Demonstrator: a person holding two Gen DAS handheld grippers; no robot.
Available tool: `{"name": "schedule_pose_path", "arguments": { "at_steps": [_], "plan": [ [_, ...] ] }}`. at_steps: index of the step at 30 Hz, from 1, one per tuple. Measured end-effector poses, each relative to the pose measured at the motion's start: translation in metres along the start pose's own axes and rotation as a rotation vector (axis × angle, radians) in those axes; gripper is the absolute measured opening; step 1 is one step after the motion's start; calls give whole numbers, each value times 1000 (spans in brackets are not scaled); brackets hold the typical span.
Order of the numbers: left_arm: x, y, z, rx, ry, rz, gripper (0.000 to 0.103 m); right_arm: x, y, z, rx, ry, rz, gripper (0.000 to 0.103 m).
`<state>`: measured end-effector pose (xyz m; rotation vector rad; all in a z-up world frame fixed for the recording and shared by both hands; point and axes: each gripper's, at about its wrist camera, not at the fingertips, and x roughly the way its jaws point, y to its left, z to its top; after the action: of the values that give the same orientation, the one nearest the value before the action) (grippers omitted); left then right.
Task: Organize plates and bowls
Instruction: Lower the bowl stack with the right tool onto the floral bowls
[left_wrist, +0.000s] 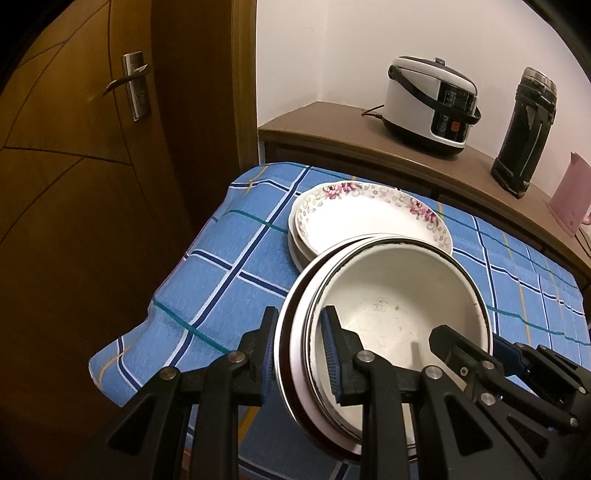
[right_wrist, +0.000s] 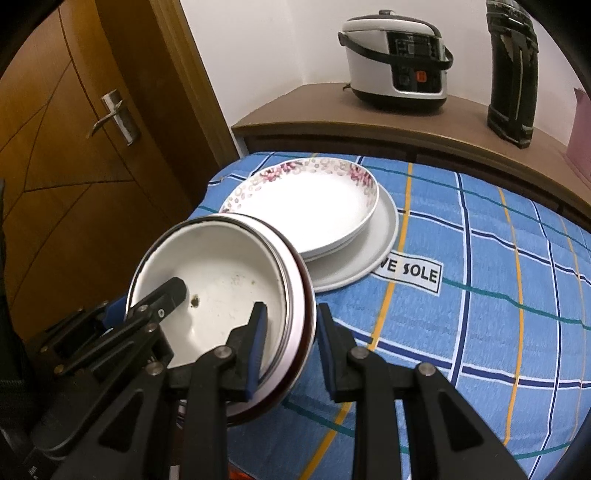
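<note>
hidden: bowl stack (left_wrist: 399, 317) underside | look: white, speckled, nested | left gripper (left_wrist: 301, 354), right gripper (right_wrist: 291, 343): narrowly parted, clamping opposite rims

Count on the blue checked cloth (right_wrist: 480, 295): one stack of nested bowls (left_wrist: 388, 317), at least three rims visible, exact number unclear. One flat plate (right_wrist: 373, 251) under floral dishes (right_wrist: 314, 206), two or three edges showing. On the wooden counter (right_wrist: 314, 114): one rice cooker (right_wrist: 395, 70), one dark flask (right_wrist: 511, 74), one pink kettle (left_wrist: 570, 192); grippers in view: two
</note>
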<state>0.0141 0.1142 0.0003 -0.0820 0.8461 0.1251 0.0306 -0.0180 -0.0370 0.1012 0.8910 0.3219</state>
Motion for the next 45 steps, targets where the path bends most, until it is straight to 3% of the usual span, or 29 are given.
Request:
{"name": "schedule_pose_path", "arguments": {
  "at_steps": [26,45],
  "plan": [
    [4,-21,46,22,-53,-35,27,-10,-16,43,21,-59,-19,27],
    [46,-58,88,42,-20,-89,27,6,-52,81,71,-65,-81,27]
  ]
}}
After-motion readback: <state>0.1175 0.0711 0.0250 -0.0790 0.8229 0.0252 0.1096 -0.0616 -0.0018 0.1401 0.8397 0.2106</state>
